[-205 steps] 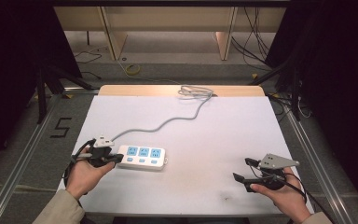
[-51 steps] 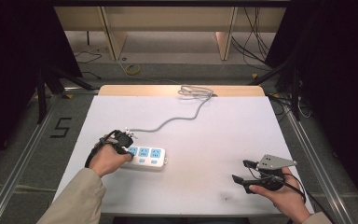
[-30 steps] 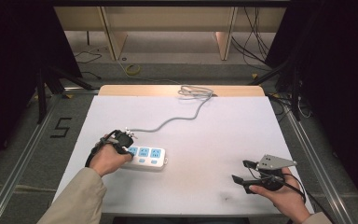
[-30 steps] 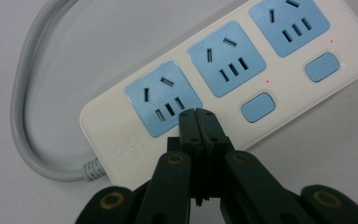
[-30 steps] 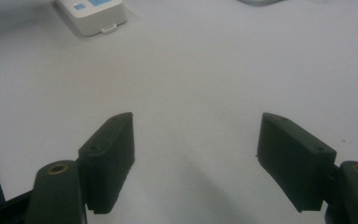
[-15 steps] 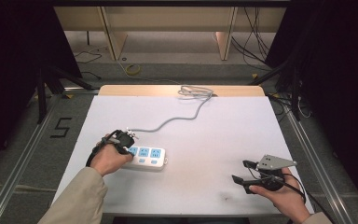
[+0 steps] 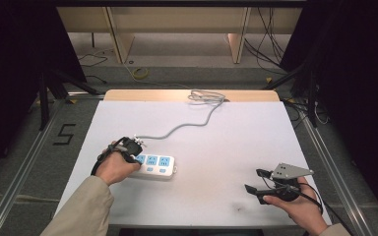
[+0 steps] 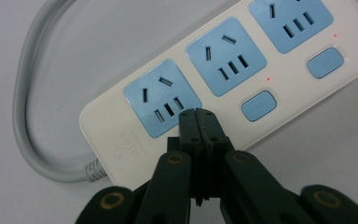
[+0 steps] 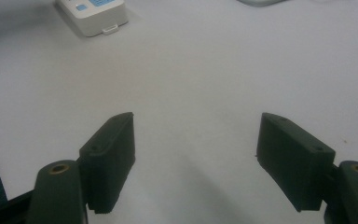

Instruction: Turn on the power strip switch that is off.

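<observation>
Currently pressing stage, by judgement. L gripper jaws together, nothing between; tips down on strip at cable end, at lower edge of 1st blue socket, where that socket's switch ought to sit. Cannot tell if tips touch or hover. Strip lies flat, left-centre of table; 3 sockets; 2 blue switches visible. Grey cord runs off to far edge. R gripper near right front corner, jaws wide apart, empty, well apart from strip. Next move, by judgement: short straight-down push w/ closed tips, centred on switch; slip onto socket face likely if off-centre.
</observation>
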`<state>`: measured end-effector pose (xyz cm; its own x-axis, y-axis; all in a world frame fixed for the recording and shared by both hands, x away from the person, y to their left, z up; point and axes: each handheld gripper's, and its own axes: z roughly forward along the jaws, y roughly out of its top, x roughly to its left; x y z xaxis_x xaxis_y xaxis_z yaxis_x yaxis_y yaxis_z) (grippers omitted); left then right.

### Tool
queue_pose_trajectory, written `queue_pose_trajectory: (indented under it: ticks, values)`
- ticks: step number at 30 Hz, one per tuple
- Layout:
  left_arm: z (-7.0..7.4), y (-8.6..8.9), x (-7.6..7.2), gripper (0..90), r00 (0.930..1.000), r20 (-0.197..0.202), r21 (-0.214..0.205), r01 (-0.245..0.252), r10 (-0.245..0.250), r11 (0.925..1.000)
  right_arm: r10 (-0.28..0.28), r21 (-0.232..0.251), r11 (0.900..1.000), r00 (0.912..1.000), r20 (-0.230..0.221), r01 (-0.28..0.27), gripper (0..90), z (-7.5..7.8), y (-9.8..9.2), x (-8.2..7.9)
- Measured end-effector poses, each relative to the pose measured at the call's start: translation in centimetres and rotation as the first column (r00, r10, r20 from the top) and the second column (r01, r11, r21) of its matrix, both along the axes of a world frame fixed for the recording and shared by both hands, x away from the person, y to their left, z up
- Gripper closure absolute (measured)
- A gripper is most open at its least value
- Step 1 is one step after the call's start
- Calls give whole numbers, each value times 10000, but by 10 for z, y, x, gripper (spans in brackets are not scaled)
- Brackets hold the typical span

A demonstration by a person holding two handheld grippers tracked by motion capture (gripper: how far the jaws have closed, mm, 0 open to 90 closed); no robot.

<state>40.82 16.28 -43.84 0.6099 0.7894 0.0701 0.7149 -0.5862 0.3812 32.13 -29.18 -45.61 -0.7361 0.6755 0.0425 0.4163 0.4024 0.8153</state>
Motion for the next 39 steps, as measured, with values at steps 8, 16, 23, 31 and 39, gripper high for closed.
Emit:
queue_pose_trajectory:
  ticks: [8, 16, 23, 31, 39]
  values:
    - [0, 0, 0, 900, 10000, -59, 84, 55, -55, 9999, 14, 3, 10000, 10000, -5, -14, 287, 0, 0, 0]
    - [0, 0, 0, 900, 10000, -23, 96, 62, -62, 9999, 26, 5, 10000, 10000, -8, -26, 292, 0, 0, 0]
    - [0, 0, 0, 899, 10000, -25, 49, 25, -25, 10000, 40, 15, 10000, 10000, 0, -40, 294, 0, 0, 0]
    - [0, 1, -1, 899, 10000, -5, -10, 15, -15, 10000, 95, 33, 9999, 10000, -1, -95, 296, 1, 1, 0]
    - [0, 1, -1, 899, 10000, 11, 5, 57, -57, 10000, 88, 24, 10000, 10000, -4, -88, 296, 1, 1, 0]
